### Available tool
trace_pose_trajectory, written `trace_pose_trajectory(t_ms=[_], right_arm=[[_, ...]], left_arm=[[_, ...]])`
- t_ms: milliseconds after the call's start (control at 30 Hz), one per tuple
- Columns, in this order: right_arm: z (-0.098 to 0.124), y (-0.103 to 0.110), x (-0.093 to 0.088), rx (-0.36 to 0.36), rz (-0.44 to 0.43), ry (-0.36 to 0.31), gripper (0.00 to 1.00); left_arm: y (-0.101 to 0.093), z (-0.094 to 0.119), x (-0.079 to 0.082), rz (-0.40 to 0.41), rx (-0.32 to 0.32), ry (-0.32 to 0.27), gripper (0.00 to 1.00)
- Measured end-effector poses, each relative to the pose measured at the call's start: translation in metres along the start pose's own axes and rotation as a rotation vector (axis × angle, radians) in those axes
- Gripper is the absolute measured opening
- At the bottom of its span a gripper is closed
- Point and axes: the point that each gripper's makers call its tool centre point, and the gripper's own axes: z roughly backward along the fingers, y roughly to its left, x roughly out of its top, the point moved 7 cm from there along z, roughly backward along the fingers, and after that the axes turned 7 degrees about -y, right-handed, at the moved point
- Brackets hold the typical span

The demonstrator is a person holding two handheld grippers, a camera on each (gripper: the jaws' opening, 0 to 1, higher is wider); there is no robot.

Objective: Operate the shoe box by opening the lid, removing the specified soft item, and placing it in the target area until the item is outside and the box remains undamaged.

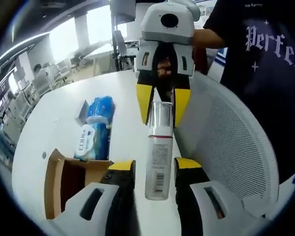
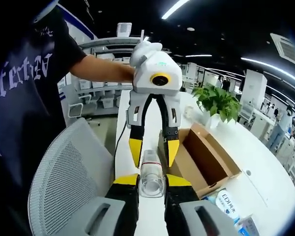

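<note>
Bottle (image 1: 158, 157) between both tools | shoe box (image 2: 206, 160) open | table edge (image 1: 187, 147) beside chair (image 1: 236, 142)

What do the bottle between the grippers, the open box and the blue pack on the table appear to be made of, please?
Bottle: probably plastic, with a clear glossy cap you can see through and a white printed label.
Box: brown cardboard, matte, with folded flaps.
Blue pack: soft plastic film, going by its shiny wrinkles.
</note>
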Motion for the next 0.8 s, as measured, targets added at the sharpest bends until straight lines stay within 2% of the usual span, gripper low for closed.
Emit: trace_pose_trajectory(t_ms=[233, 800], right_arm=[[0.002, -0.004, 0.002, 0.008, 0.017, 0.019, 0.14], [0.015, -0.027, 0.015, 0.030, 0.052, 0.051, 0.14]], left_arm=[[0.001, 0.006, 0.000, 0.018, 0.030, -0.023, 0.41], [0.008, 0.021, 0.003, 0.089, 0.177, -0.170, 0.67]])
